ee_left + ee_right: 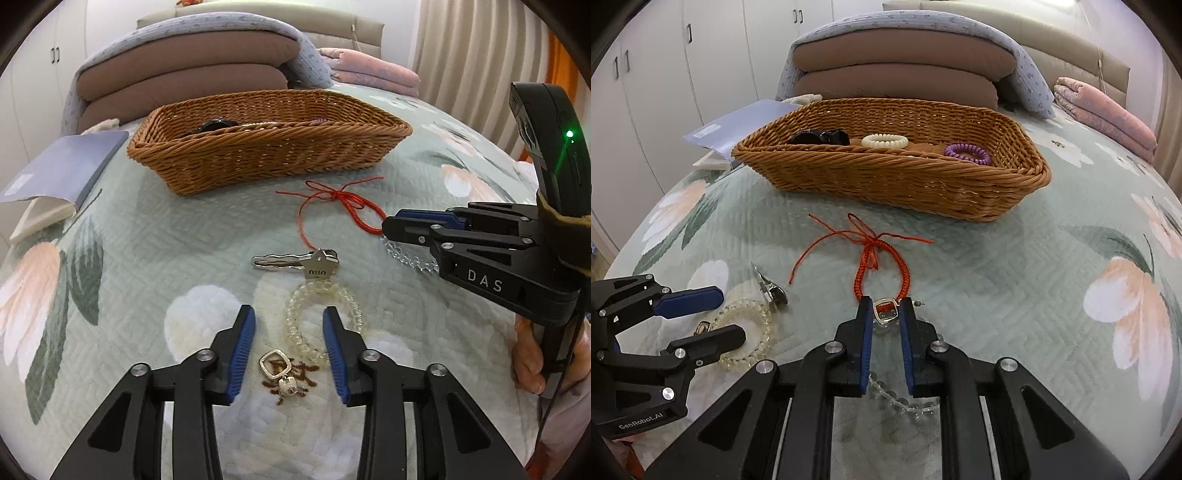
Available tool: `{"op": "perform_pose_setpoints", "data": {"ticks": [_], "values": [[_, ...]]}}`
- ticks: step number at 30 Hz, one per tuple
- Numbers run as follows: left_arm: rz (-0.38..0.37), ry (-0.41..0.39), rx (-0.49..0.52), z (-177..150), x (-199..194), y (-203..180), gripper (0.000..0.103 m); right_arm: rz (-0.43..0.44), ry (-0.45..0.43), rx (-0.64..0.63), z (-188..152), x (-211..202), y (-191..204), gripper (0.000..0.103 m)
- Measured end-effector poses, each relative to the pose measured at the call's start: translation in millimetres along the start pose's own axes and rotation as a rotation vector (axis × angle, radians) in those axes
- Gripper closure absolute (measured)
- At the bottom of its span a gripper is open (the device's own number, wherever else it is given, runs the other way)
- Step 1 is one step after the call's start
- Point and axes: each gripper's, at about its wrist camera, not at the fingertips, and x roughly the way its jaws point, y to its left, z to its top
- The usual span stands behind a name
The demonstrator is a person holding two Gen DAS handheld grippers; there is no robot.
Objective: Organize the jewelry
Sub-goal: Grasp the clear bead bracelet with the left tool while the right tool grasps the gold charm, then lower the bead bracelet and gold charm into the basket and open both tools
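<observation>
Directly between the right tongs [885, 312], narrowed but not visibly pinching, lies a square silver ring [886, 311] joining a red cord bracelet [882, 266] ahead to a clear bead bracelet [905, 400], partly hidden beneath. The left tongs [289, 328] stand spread over another bead bracelet [317, 317] on the bed [147, 240]. The basket [897, 181] sits beyond.
</observation>
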Motion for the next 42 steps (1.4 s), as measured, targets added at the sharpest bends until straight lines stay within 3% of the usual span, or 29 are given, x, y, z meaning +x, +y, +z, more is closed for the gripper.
{"op": "perform_pose_setpoints", "data": {"ticks": [5,12,13,15,16,21,27,36,42], "values": [[0.006,-0.002,0.013,-0.7,0.8,-2.4,0.071,-0.015,-0.004,-0.015,-2.2,-1.1,2.6,0.086],[0.040,-0.007,0.044,-1.2,2.7,-10.4,0.071,-0.040,0.002,-0.042,-2.5,2.0,9.0,0.086],[0.041,-0.010,0.045,-1.7,2.4,-10.9,0.074,-0.042,-0.001,-0.042,-2.6,1.7,9.0,0.087],[0.033,-0.016,0.049,-1.7,1.8,-11.7,0.092,-0.047,-0.009,-0.039,-3.1,0.2,8.4,0.087],[0.030,-0.018,0.049,-1.9,1.3,-11.8,0.094,-0.046,-0.013,-0.034,-3.5,-0.8,7.5,0.087],[0.044,-0.054,0.045,-1.4,-5.3,-10.6,0.094,0.081,-0.084,0.083,-2.8,-20.2,-18.8,0.087],[-0.027,-0.136,-0.026,3.8,-24.6,2.7,0.094,0.194,-0.148,0.228,-3.9,-35.7,-51.6,0.087],[-0.084,-0.214,-0.086,13.5,-45.2,14.7,0.094,0.124,-0.239,0.172,3.6,-62.9,-36.7,0.087],[-0.043,-0.292,-0.092,55.5,-71.7,21.5,0.094,0.065,-0.324,0.145,41.4,-88.5,-35.6,0.087]]}}
